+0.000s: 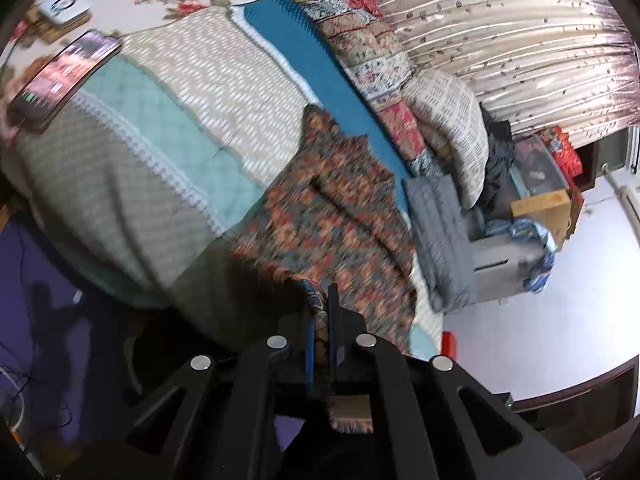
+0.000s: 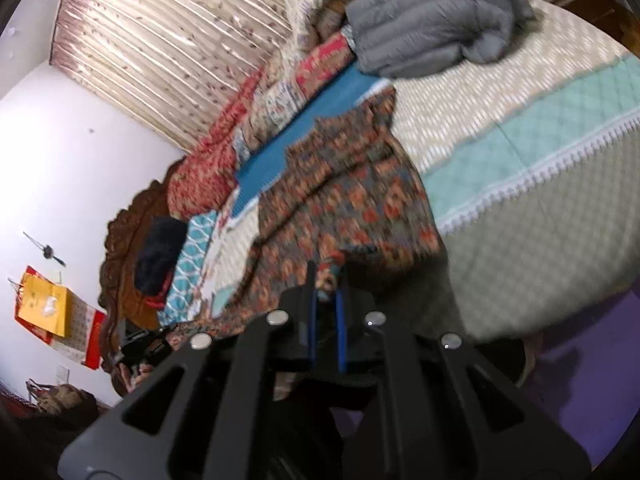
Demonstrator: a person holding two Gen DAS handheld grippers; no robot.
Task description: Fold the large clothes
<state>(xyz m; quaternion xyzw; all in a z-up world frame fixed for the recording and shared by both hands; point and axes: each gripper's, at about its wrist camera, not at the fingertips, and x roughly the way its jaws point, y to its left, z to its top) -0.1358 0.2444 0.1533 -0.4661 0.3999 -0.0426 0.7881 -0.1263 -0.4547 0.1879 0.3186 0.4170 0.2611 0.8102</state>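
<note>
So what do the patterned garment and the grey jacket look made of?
Garment: looks like thin, matte woven or knit cloth with a dense orange-blue print; it drapes in soft folds, though blur hides the weave. Jacket: looks like quilted, padded synthetic with a slight sheen, from its puffy stitched rows.

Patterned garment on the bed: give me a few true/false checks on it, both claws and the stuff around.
1. The left claw is shut on the patterned garment. True.
2. The right claw hangs open with nothing in it. False: it pinches an edge of the same garment.
3. A phone lies on the bedspread. True.
4. The grey puffer jacket covers the garment. False: it lies apart, further up the bed.
5. The garment lies neatly folded. False: it is spread out, rumpled.
</note>
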